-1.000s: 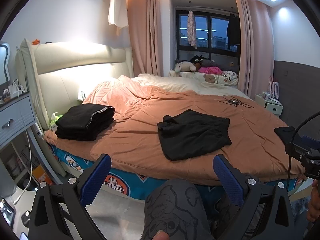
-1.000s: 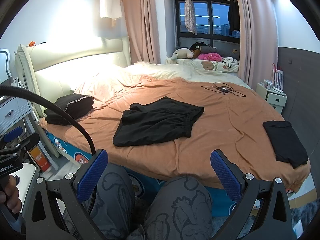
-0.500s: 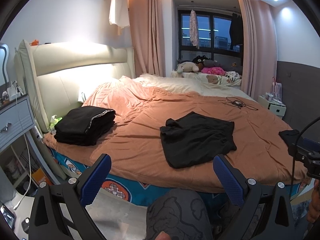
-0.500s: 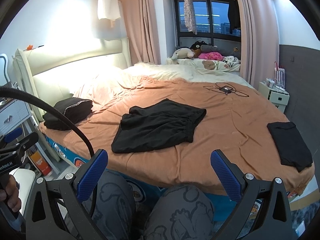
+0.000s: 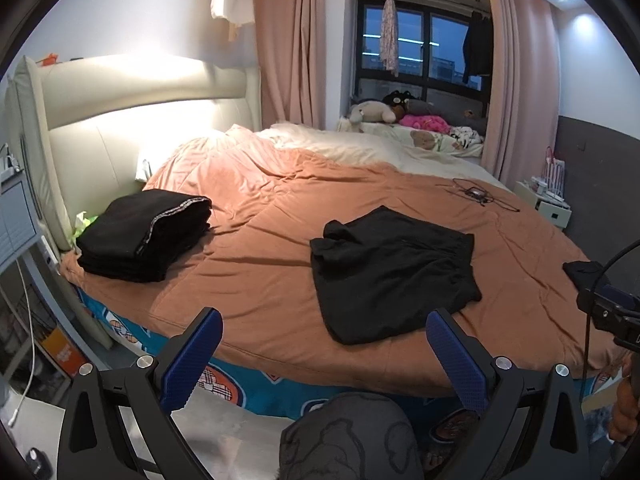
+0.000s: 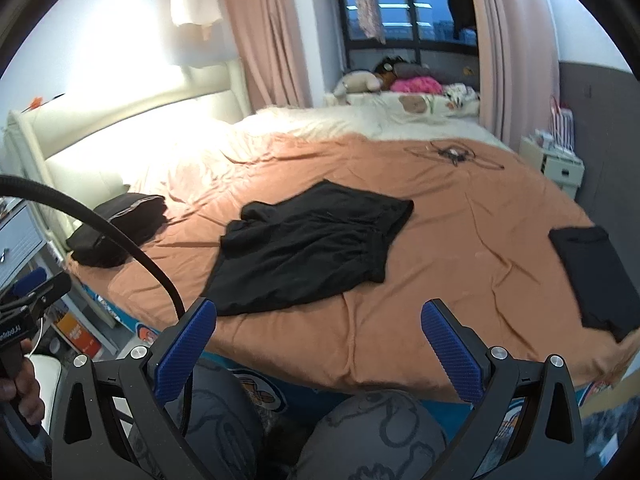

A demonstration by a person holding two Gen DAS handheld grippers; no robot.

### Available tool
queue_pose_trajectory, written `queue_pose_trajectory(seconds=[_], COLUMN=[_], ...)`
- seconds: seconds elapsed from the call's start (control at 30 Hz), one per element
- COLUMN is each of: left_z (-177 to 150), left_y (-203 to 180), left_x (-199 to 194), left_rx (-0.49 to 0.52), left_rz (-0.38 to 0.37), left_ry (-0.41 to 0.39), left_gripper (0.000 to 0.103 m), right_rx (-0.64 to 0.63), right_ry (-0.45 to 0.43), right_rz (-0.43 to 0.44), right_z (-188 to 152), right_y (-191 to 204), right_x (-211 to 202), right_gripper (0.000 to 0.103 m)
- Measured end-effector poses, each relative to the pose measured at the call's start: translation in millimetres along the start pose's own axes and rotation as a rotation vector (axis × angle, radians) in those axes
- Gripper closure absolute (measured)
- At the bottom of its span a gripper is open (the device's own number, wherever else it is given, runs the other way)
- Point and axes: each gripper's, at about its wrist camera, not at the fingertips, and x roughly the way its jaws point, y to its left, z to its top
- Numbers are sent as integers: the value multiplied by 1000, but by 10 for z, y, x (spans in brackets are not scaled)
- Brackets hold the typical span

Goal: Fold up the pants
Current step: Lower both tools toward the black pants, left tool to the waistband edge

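At the left of the bed (image 5: 260, 280), near the headboard, sits a stack (image 5: 146, 234) of folded dark clothes; the pants (image 5: 390, 268) lie loose and rumpled in the middle of the orange cover, near the front edge; a folded dark piece (image 6: 588, 276) rests well apart at the right. The left gripper (image 5: 326, 356) hangs short of the bed edge with its jaws wide and empty, and the right gripper (image 6: 320, 344) does the same, jaws wide, nothing between them; the person's knees show below both. The step in hand looks like the reach to the pants. To do it well, each gripper should probably take one corner of the near hem or the waistband, pinching only the top layers meant to move, then draw the cloth flat before folding, since the far left part is bunched and would trap a crease. Lifting low and evenly should keep the soft cover from dragging up with it. Against the frames a second ago, both views have come closer to the bed and a little higher: the pants sit larger and nearer the fingers, and the jaws are as wide as before.
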Motion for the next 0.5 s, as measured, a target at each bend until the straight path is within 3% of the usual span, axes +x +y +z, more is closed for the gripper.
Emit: queue_pose_trajectory(seconds=[0.27, 0.4, 0.5], left_z=[-15, -50, -99], left_y=[39, 33, 40], left_x=[520, 813, 1059], left_rx=[-47, -59, -79], left_rz=[-42, -81, -107], left_ry=[88, 156, 211], left_gripper=[0, 11, 16], right_rx=[68, 96, 109], right_ry=[65, 100, 124], right_rz=[-3, 41, 60], right_z=[157, 220, 272], right_y=[-191, -285, -389], right_x=[441, 669, 840], right_gripper=[0, 0, 12])
